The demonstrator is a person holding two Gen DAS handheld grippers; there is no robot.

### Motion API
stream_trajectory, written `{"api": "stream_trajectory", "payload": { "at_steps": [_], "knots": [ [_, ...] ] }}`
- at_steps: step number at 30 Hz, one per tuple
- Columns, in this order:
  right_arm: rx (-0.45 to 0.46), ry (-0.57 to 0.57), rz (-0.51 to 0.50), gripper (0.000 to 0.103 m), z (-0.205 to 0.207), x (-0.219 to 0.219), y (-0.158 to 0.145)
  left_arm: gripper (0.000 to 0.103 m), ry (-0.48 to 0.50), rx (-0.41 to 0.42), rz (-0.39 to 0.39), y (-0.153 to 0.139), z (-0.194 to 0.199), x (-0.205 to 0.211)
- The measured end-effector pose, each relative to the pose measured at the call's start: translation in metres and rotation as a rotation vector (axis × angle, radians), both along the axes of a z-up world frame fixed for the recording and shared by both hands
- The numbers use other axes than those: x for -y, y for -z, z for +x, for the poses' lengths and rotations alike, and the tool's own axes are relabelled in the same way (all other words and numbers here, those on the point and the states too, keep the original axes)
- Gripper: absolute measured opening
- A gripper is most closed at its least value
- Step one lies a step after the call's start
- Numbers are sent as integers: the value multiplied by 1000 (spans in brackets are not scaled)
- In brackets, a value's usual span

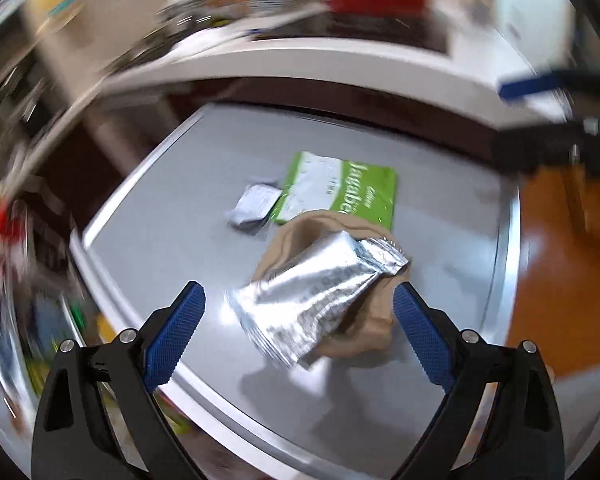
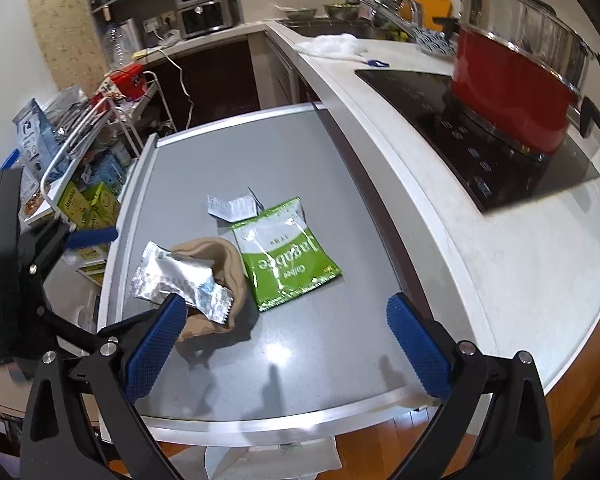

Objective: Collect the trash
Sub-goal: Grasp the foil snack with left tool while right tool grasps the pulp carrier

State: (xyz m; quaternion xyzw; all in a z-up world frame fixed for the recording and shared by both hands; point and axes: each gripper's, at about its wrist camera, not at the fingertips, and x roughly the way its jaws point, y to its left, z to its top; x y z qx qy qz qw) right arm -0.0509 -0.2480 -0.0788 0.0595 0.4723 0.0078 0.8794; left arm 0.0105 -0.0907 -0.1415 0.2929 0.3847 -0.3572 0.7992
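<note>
Looking along our left tool [image 1: 299, 302], we see its blue-padded fingers spread wide and gripping nothing, poised over the grey bench [image 1: 172, 240]. Between the fingertips lies a silver foil wrapper [image 1: 316, 296], draped across a crumpled brown paper bag [image 1: 364, 320], which we take as our landmark. Just beyond the bag a green snack packet [image 1: 340, 192] lies flat, its near edge tucked under the bag's rim, and left of that packet sits a small grey-white scrap [image 1: 256, 204]. The surroundings are smeared by motion blur, so we cannot make out much past the bench. Turning to the right wrist view, our right tool [image 2: 286, 318] also stands wide with nothing between its pads; its left finger [image 2: 156, 344] overlaps the near side of the brown paper bag [image 2: 216, 264] in the picture, though we cannot tell whether they touch. The silver foil wrapper [image 2: 180, 280] rests on top of the bag, the green snack packet [image 2: 288, 256] lies just right of it, and a white paper scrap [image 2: 232, 206] sits beyond. Our left tool [image 2: 92, 236] shows left of the bag. Well right of the bag a red pot [image 2: 512, 92] stands on a black cooktop [image 2: 480, 160].
</note>
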Motion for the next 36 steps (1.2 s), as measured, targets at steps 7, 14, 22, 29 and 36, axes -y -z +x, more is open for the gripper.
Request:
{"api": "stream_trajectory", "payload": {
  "at_steps": [7,14,22,29,36],
  "knots": [
    [-21,30,31,99,7,-2,6,96,173,-111,112,26,31,18],
    [-32,45,45,99,16,-5,10,70,224,-148,135,36,32,26],
    [-80,28,84,99,30,-10,27,51,149,-270,-25,21,44,7],
    [-159,-26,71,99,43,-32,55,51,-9,-309,-185,8,56,-33],
    [-153,-201,-82,99,57,-84,62,51,-148,-312,-285,-1,63,-73]
  ]
}}
